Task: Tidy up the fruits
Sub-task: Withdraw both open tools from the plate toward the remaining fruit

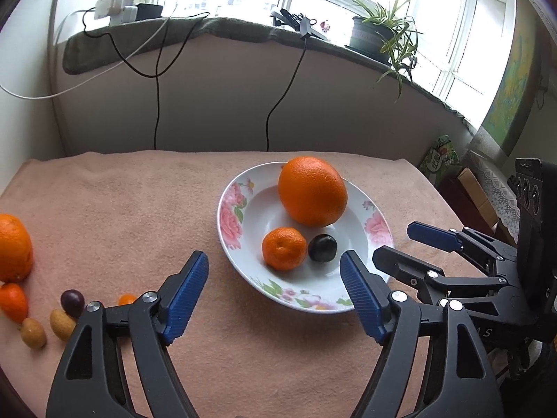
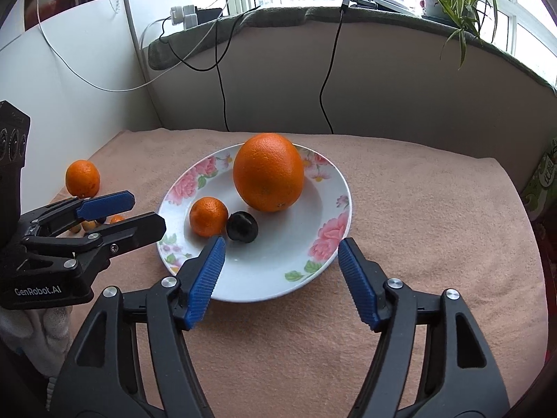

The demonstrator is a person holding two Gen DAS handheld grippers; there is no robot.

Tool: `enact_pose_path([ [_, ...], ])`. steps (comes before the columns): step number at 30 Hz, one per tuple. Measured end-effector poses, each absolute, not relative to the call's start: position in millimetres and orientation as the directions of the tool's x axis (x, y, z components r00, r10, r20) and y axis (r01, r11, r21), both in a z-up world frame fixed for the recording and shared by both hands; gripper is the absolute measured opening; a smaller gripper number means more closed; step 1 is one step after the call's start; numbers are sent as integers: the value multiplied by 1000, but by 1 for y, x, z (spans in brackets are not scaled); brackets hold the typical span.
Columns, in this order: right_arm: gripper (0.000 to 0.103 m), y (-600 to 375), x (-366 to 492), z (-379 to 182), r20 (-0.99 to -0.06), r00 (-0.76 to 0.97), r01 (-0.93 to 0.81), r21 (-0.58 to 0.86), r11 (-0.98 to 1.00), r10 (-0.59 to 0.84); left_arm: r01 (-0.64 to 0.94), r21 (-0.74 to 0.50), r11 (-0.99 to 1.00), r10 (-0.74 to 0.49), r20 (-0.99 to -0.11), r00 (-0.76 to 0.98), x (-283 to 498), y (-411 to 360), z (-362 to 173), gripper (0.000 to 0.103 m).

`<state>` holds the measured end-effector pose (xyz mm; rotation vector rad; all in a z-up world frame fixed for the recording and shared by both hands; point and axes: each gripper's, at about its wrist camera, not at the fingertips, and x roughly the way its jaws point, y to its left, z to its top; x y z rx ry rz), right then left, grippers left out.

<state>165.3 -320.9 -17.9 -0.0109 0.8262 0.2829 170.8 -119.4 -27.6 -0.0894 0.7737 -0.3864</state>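
Both tongs, left gripper (image 1: 274, 291) and right gripper (image 2: 281, 273), stood wide open and empty as I watched. Floral plate (image 2: 334, 188) lay just ahead, holding large orange (image 2: 268, 172), mandarin (image 2: 208, 216) and dark plum (image 2: 242, 232).

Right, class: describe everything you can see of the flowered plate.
The plate is a shallow white dish, glossy like ceramic, its rim printed with pink flowers and green leaves. It sits flat on the peach cloth. Inside rest a large orange, a small mandarin and a dark plum; mandarin and plum look to touch. Both open grippers hover near its front edge, neither touching it.
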Motion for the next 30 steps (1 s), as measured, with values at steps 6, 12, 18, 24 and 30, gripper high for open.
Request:
enact_pose_path([
  [6,91,-321,162,-13,-719,664,-230,65,971,205,294,-181,938,-337,-669,663,170,-120,-26,82],
  [12,91,-323,162,-10,-721,662,-216,76,973,203,295,-171,940,-331,-664,670,166,-119,-24,82],
  [18,91,-321,157,-5,-718,669,-208,68,976,193,289,-166,943,-325,-652,685,160,-114,-18,82],
  [24,91,-315,152,-1,-707,681,-205,69,976,193,285,-177,942,-330,-636,697,150,-104,-13,82],
  [30,91,-302,144,5,-694,694,-219,50,974,191,273,-180,945,-325,-623,711,139,-92,-9,82],
])
